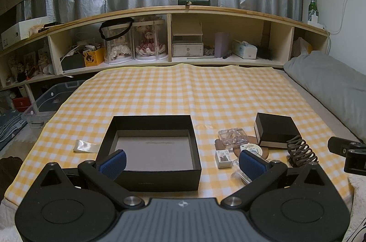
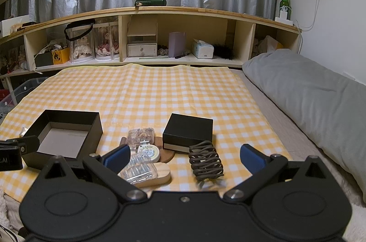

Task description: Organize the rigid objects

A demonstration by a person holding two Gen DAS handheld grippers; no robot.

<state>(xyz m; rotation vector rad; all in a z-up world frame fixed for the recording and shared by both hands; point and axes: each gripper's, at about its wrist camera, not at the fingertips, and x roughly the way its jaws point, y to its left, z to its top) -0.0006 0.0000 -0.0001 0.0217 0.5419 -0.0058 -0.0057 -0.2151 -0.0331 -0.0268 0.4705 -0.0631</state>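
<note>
Nothing is yet seen inside the open box [image 1: 151,150], whose pale floor lies bare, so the task is judged to be at its very start. The box is set on the checked cloth [image 1: 183,91], at the near left. To its right, well apart from it, the loose things are gathered in a cluster: a closed black box [image 2: 188,131] at the far side, a brown claw clip [image 2: 205,161] just beside it on the near side, a clear case [image 2: 141,135] holding small pieces, a round tin [image 2: 149,153] resting on a dark coaster [image 2: 168,156], a ribbed clear case [image 2: 139,171] lying on a wooden block [image 2: 160,174], and a small white carton [image 1: 223,158] at the cluster's left edge.

The left gripper [image 1: 183,163] is held wide apart over the near rim of the open box, with nothing between its pads. The right gripper [image 2: 183,157] is likewise spread wide and empty, and the claw clip is framed between its fingers, though no contact is made.

Every piece is still to be moved; the clip is judged the likeliest first pick. Whether the closed box is meant to go inside cannot be told.
</note>
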